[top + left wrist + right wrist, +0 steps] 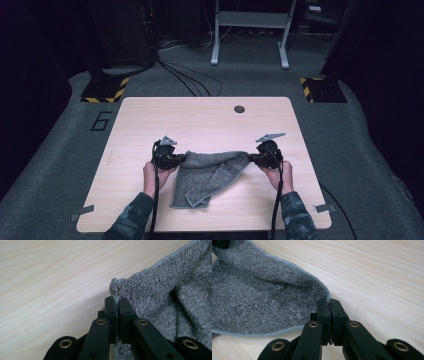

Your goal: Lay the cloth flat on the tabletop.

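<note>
Where the person's camouflage sleeves (135,215) come in over the near edge of the desk (150,120), each hand carries a gripper low above the wood. The left gripper (181,159) sits toward the desk's left edge and the right gripper (251,159) toward its right edge, well apart, with the grey towel (205,175) strung between them. In the left gripper view, the two black jaws are pressed together on a corner of the towel (162,290), a small tuft of its hemmed edge poking up just past the tips. In the right gripper view, the jaws are likewise clamped tight on another corner of the towel (262,297), whose stitched border curves into the pinch. From the high view, the cloth's upper edge runs nearly level from one gripper to the other, while the rest hangs and folds down toward the near edge, its lowest part lying on the wood in the near middle of the desk. A black cable (156,200) trails back from each gripper along the forearm. Beyond the towel, the desk's far half is bare wood with a round dark grommet hole (239,109) near the far edge. Past that edge, cables (190,80) cross the grey floor (250,80) toward a light metal frame (250,30).
</note>
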`<action>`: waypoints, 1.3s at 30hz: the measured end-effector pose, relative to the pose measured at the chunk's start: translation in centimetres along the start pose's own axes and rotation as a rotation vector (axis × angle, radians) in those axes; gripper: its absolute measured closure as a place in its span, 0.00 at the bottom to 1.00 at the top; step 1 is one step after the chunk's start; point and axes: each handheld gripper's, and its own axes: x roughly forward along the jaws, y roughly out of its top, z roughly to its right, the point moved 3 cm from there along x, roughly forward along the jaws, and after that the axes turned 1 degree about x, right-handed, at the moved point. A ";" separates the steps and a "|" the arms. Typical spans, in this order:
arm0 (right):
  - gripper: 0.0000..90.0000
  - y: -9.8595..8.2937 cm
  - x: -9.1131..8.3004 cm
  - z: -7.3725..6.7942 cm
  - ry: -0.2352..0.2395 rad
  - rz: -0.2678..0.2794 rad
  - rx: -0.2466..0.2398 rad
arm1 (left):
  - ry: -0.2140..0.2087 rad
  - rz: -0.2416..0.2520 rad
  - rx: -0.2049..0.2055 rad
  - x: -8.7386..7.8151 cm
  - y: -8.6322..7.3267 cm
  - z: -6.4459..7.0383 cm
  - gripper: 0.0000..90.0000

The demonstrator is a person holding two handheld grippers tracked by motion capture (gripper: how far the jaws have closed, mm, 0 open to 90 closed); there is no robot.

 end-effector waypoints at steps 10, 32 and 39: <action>0.99 11.1 -1.8 3.7 -0.145 0.076 -0.073 | 0.148 0.205 0.062 -3.2 13.8 -4.7 0.97; 0.89 -4.1 0.8 -3.2 0.002 -0.041 -0.137 | -0.030 0.108 0.123 -1.3 -3.5 0.2 0.77; 0.63 -4.8 -1.3 -2.4 0.031 -0.004 -0.095 | -0.044 0.081 0.064 -4.6 -5.6 -0.3 0.53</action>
